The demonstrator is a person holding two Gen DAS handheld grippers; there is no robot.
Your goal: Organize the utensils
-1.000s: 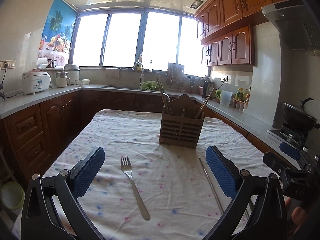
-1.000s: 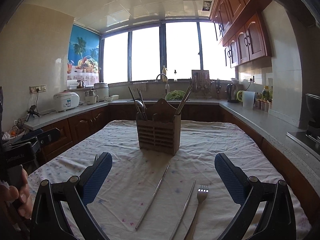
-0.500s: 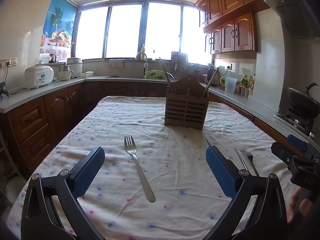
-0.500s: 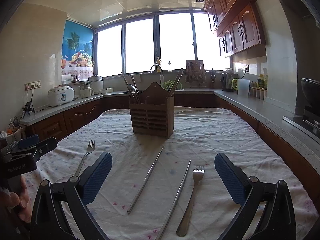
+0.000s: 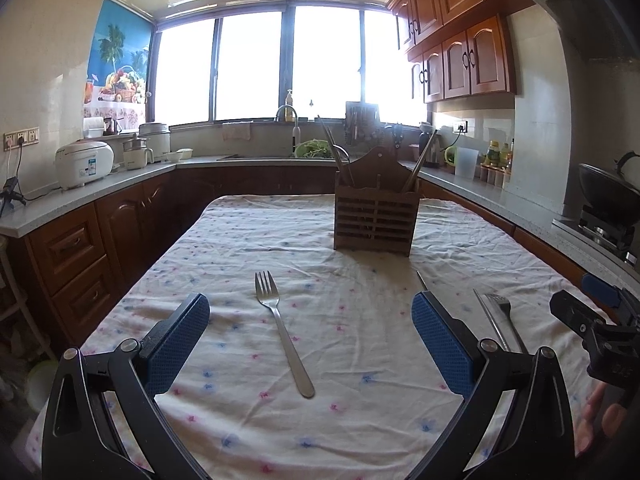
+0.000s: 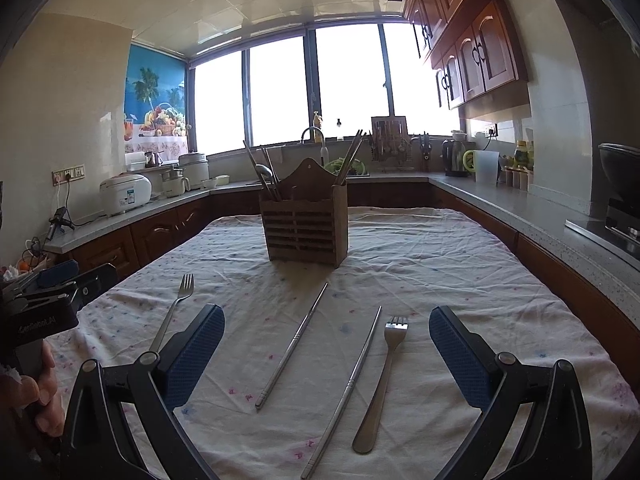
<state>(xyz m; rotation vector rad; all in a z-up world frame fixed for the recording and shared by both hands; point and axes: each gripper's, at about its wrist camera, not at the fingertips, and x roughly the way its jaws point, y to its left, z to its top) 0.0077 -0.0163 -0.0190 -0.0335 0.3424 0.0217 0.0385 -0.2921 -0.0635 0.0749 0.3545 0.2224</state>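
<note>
Forks [image 6: 382, 380], chopsticks [image 6: 292, 346]: slim, silver, flat

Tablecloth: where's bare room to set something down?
Free: the strip between the left fork and the chopsticks, and the cloth right of the holder toward the counter. Crowded: the chopsticks beside the right fork, in front of the right gripper.

Rice cooker [image 5: 84, 163] on left counter; kettle [image 6: 453, 157] right; wok [image 5: 607, 193] on stove.
</note>
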